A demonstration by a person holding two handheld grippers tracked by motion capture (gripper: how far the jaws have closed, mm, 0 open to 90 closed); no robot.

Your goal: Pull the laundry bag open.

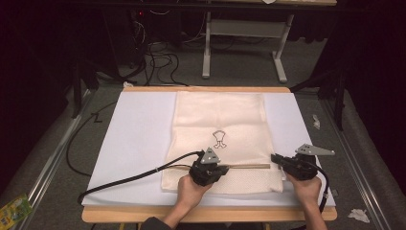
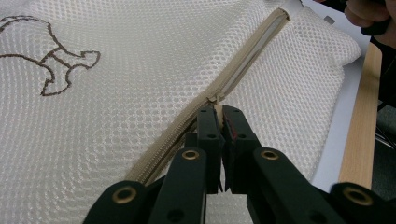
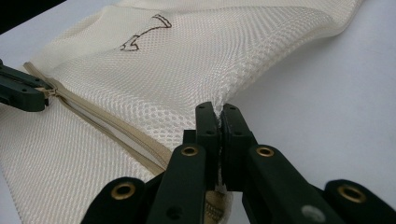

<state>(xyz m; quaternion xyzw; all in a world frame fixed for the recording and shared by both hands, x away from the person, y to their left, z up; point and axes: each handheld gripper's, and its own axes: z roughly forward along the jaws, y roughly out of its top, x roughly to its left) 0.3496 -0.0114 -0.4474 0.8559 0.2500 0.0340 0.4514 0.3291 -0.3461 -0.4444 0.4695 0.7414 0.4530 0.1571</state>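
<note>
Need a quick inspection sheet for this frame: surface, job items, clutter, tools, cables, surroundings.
Surface: white mat over a wooden table, flat.
Job's things: cream mesh laundry bag lying flat, brown outline print on it; zipper runs across near the person's edge, open ahead of the slider, closed behind it.
Clutter: nothing seen on the mat.
Tools: left tool shut on the zipper pull; right tool shut on the bag's side edge beside the zipper end.
Cables: black cable trails from the left tool off the mat's left side; more cables on the floor behind.
Surroundings: grey floor, white frame legs beyond the table, crumpled scraps and a green packet on the floor.
</note>
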